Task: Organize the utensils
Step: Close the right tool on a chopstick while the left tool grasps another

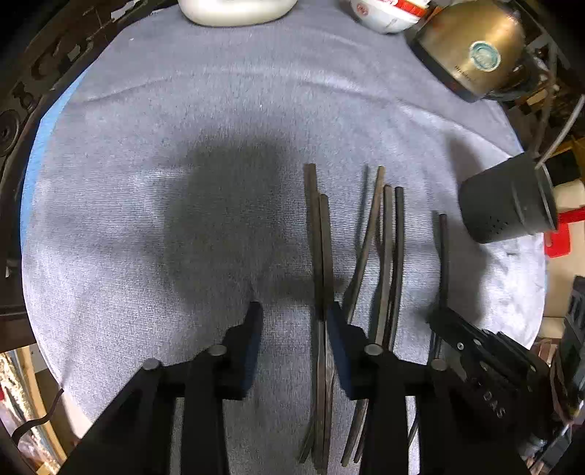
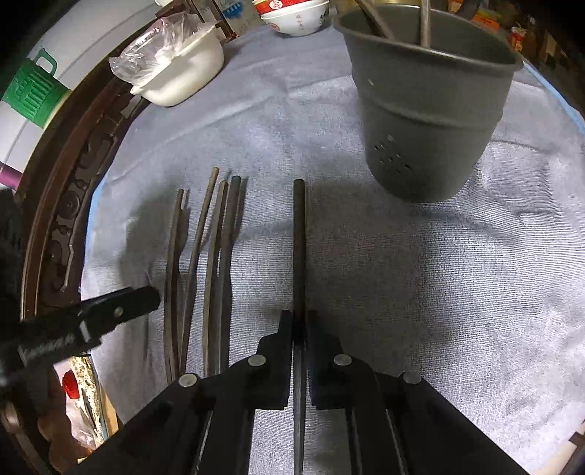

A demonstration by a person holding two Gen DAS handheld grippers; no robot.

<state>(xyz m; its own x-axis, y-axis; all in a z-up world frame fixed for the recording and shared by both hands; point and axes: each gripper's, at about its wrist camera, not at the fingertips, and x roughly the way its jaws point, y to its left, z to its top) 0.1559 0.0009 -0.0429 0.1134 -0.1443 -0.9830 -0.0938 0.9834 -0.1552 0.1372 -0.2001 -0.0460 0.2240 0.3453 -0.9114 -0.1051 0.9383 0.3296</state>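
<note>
Left wrist view, cloth: a grey-blue towel (image 1: pixel 182 146) covers the round table, with a dark shadow near its middle.
Left wrist view, left gripper: the left gripper (image 1: pixel 294 321) points down at the towel, its jaws partly apart; a pair of chopsticks (image 1: pixel 320 248) runs between them, hard against the right finger and clear of the left one, so nothing is clamped.
Left wrist view, loose sticks: three more chopsticks (image 1: pixel 387 237) lie on the towel just right of that pair, roughly parallel, their ends pointing away from the camera.
Left wrist view, right gripper: the right gripper (image 1: pixel 438 316) comes in from the lower right, closed on a single chopstick (image 1: pixel 443 255).
Left wrist view, holder: a dark grey utensil cup (image 1: pixel 508 197) stands at the right edge of the towel, past all the chopsticks.
Left wrist view, far side: a white container (image 1: pixel 234 11), a red-and-white bowl (image 1: pixel 384 14) and a brass-coloured kettle (image 1: pixel 475 47) sit along the far rim.
Right wrist view, left gripper: it shows at the left edge, beside the loose chopsticks.
Right wrist view, right gripper: its jaws are pressed together on the single chopstick, which lies along the towel pointing away.
Right wrist view, holder: the utensil cup stands upright, far right of the held stick, with perforations low on its wall and utensil handles sticking out of it.
</note>
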